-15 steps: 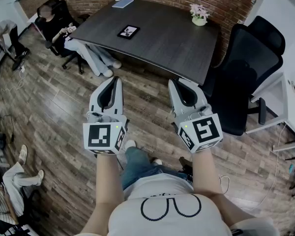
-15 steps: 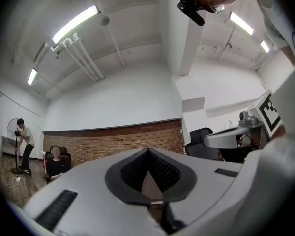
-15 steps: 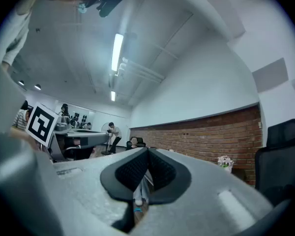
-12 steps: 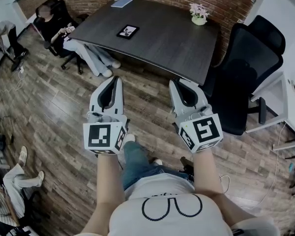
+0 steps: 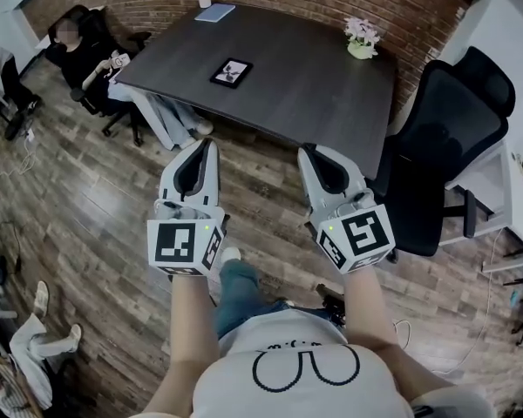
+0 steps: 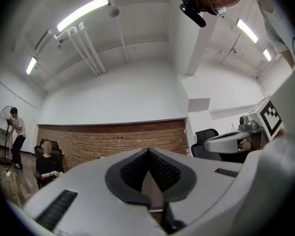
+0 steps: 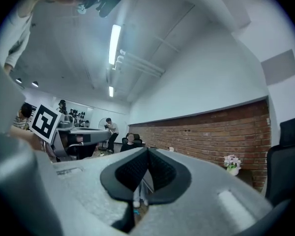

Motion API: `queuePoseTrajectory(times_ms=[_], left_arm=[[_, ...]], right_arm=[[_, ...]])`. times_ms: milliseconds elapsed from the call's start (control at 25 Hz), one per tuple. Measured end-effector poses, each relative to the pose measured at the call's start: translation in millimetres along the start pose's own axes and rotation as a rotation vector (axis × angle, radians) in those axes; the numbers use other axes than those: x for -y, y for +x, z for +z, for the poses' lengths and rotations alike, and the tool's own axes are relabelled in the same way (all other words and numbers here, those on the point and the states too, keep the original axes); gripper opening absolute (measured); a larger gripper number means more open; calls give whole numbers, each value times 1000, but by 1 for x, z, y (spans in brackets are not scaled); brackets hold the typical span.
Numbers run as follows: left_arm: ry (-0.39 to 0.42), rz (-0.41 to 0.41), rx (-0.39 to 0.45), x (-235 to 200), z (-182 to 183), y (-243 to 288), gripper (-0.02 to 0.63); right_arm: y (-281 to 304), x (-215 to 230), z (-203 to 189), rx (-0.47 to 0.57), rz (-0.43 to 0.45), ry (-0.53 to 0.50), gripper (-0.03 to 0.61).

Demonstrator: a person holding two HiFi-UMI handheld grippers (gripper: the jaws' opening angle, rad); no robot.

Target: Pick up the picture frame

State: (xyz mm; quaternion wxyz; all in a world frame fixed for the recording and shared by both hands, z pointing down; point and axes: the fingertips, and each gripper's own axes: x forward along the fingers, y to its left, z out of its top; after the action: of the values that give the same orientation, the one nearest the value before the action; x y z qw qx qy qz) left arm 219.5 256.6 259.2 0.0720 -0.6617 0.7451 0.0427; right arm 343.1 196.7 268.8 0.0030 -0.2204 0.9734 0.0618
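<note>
The small black picture frame point(image 5: 231, 72) lies flat on the dark wooden table point(image 5: 305, 94), well apart from the left gripper point(image 5: 208, 143) and right gripper point(image 5: 307, 150), both with jaws pressed together, empty. A black office chair point(image 5: 449, 138) stands by the table's right end, a seated person point(image 5: 87, 59) at its left

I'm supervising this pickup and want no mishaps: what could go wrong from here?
1. Both the left gripper and the right gripper are shut and short of the table. Reaching in without opening them would only push the picture frame.
2. The frame seems to lie flat, so the jaws may slide it rather than catch an edge.
3. The black office chair stands close on the right gripper's side and could be bumped.
</note>
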Motion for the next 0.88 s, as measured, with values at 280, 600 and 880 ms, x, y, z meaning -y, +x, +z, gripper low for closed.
queuePoseTrajectory(times_ms=[280, 600, 880], left_arm=[[3, -46, 15, -88, -6, 71, -2], [-24, -97, 25, -169, -16, 136, -2], [-44, -129, 9, -212, -30, 163, -2]], right_arm=[[109, 9, 0, 7, -46, 18, -5], [203, 13, -2, -13, -115, -5, -5], [249, 15, -15, -42, -167, -5, -5]])
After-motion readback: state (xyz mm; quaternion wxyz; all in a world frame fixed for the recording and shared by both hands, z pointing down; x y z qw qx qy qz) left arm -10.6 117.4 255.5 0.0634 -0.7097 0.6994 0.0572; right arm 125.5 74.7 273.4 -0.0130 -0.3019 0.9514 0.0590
